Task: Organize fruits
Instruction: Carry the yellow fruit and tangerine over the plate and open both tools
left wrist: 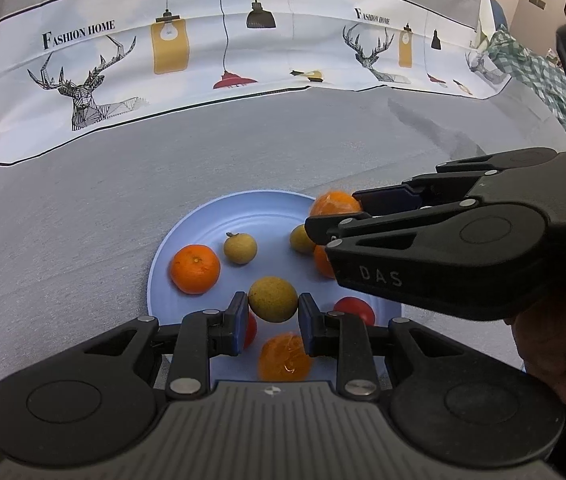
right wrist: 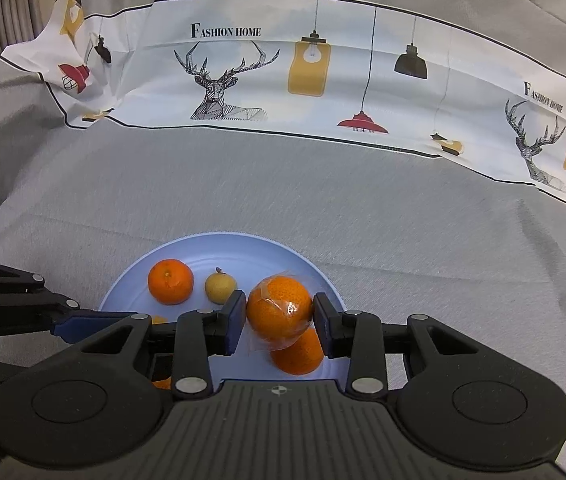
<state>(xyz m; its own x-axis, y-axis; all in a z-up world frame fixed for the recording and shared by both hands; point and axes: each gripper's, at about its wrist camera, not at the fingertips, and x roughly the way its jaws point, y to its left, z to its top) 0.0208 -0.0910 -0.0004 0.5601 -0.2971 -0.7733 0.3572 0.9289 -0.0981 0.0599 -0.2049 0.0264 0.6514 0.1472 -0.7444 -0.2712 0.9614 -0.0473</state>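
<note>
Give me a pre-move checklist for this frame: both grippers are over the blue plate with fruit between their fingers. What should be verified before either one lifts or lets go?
1. Left gripper grips the yellow-green fruit: ok, both pads touch its sides.
2. Right gripper grips the plastic-wrapped orange: ok, held between both pads.
3. Wrap clear of the orange below: cannot tell, the plastic trails down toward it.
4. Grippers clear of each other: ok, a gap shows in the left wrist view.
5. Held fruits lifted off the blue plate: cannot tell from these angles.
6. Loose fruit stable: ok, the bare orange and the small stemmed fruit rest apart on the plate.
</note>
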